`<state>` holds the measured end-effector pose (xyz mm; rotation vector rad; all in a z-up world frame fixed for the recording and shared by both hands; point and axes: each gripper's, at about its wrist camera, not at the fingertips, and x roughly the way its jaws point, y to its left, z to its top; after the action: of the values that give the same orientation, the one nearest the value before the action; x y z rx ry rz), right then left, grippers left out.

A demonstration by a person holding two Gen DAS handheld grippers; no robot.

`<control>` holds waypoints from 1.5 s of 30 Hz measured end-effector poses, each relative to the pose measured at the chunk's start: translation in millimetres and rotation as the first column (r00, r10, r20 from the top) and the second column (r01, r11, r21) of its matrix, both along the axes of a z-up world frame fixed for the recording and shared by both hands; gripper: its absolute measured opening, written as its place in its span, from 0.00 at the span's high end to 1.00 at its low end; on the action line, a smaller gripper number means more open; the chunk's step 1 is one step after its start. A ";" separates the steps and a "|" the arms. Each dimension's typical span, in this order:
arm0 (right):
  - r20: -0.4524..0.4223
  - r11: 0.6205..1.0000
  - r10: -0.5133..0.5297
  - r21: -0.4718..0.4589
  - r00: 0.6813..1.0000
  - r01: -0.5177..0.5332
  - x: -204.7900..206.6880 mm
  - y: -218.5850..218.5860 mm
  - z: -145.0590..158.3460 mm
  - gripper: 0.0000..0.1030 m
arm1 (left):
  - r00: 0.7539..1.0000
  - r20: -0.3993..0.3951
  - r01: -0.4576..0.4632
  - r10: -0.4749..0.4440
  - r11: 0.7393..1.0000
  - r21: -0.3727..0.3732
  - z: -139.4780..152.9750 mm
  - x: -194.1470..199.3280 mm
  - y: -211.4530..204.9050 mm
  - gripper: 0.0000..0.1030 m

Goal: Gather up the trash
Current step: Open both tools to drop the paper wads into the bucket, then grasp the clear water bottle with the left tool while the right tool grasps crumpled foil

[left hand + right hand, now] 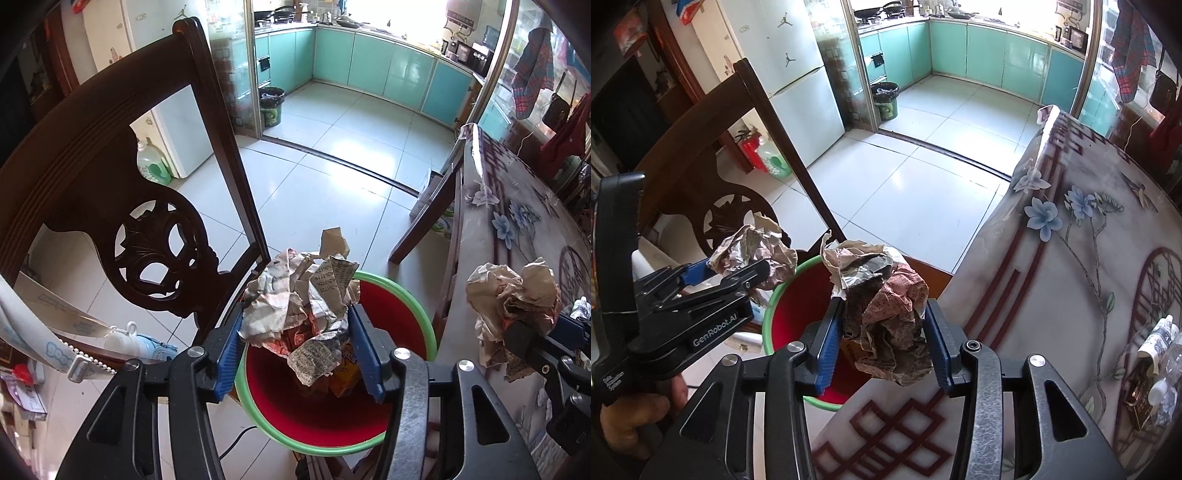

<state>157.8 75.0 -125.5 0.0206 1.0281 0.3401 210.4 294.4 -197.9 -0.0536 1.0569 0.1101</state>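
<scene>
My left gripper [295, 312] points down over a red bin with a green rim [417, 310]. Its blue pads touch both sides of a crumpled newspaper wad [295, 288], which hangs above the bin's mouth. More orange and printed trash lies inside the bin. My right gripper [882, 306] grips a second, brownish crumpled paper wad [890, 314] between its pads. That wad hangs over the table's edge, beside the bin's rim [768, 314]. In the right wrist view, the left gripper [738, 271] and its wad [753, 251] show at the left.
A dark carved wooden chair [110, 192] stands close on the bin's left. The flower-patterned table [1071, 258] fills the right, with small bottles [1160, 332] near its right edge. A person's hand [635, 417] holds the left gripper. White tiled floor leads to the kitchen.
</scene>
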 end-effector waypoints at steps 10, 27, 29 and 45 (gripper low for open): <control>0.036 1.000 -0.007 0.007 0.999 0.007 -4.1 -3.7 9.3 0.31 | 1.000 0.002 -0.015 0.015 1.000 0.023 6.0 -5.1 0.3 0.40; 0.085 0.993 -0.112 0.045 0.990 0.109 -49.7 -66.5 25.3 0.22 | 0.996 0.080 0.040 -0.040 0.999 0.005 42.7 -49.4 -43.4 0.39; 0.083 0.989 -0.143 0.035 0.986 0.141 -57.0 -84.8 24.7 0.22 | 0.995 0.081 0.061 -0.060 0.998 -0.005 43.8 -53.5 -58.9 0.39; 0.025 0.767 -0.634 -0.108 0.773 0.633 -104.3 -354.5 -15.3 0.22 | 0.940 0.081 0.333 -0.331 0.943 -0.023 55.6 -86.0 -232.2 0.39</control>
<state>53.5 -279.5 -140.8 0.2688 0.9890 -0.3436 124.5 62.2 -142.3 0.0875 0.9780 -0.2166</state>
